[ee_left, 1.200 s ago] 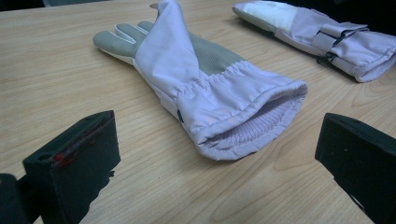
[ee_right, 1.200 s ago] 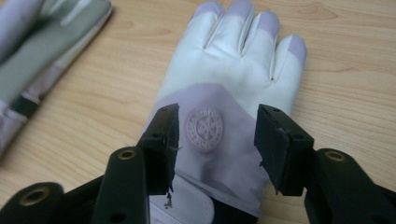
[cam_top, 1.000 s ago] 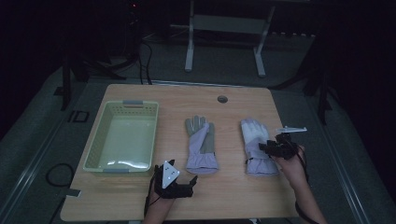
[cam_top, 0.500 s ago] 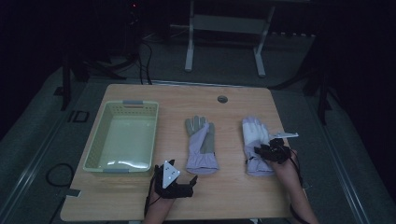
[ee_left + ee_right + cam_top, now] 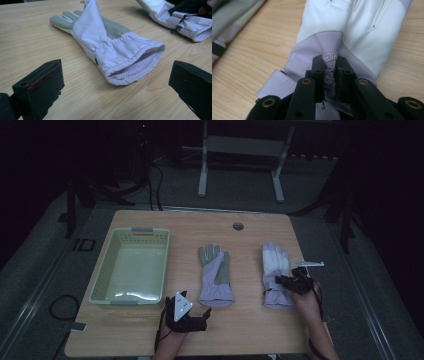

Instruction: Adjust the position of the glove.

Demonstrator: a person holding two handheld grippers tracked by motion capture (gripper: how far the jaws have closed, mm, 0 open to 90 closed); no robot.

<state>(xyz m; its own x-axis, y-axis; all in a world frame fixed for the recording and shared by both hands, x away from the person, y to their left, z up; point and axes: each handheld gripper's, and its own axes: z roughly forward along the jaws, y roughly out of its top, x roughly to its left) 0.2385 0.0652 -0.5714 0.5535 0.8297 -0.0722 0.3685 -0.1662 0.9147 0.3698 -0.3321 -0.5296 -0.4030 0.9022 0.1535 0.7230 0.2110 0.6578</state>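
1. Wooden bench (image 5: 250,330), pale grain, rounded corners, a small round grommet (image 5: 238,226) set near its far edge.
2. Pale green basket (image 5: 102,279) on the left part of the bench, slotted walls, grey handles at the near and far rims, well apart from both gloves.
3. Left glove (image 5: 215,276) flat near the middle of the bench, fingers pointing away, grey palm patch and lilac cuff; in the left gripper view (image 5: 110,47) lying on its side with the ribbed cuff mouth gaping toward the camera.
4. Right glove (image 5: 275,270) on the right part of the bench, white fingers pointing away, lilac cuff toward the near edge; in the right gripper view (image 5: 352,27) white back panel above a lilac wrist, a strap tab folded out at the lower left.
5. Right hand-held gripper (image 5: 286,282) down on the wrist of the right glove, jaws just closed, pinching a raised fold of lilac fabric with a round printed badge between the pads (image 5: 330,72).
6. Left hand-held gripper (image 5: 202,316) on the bench by the near edge, just short of the left glove's cuff, jaws spread wide with nothing between them (image 5: 117,100), glove cuff lying beyond the tips, apart from both.
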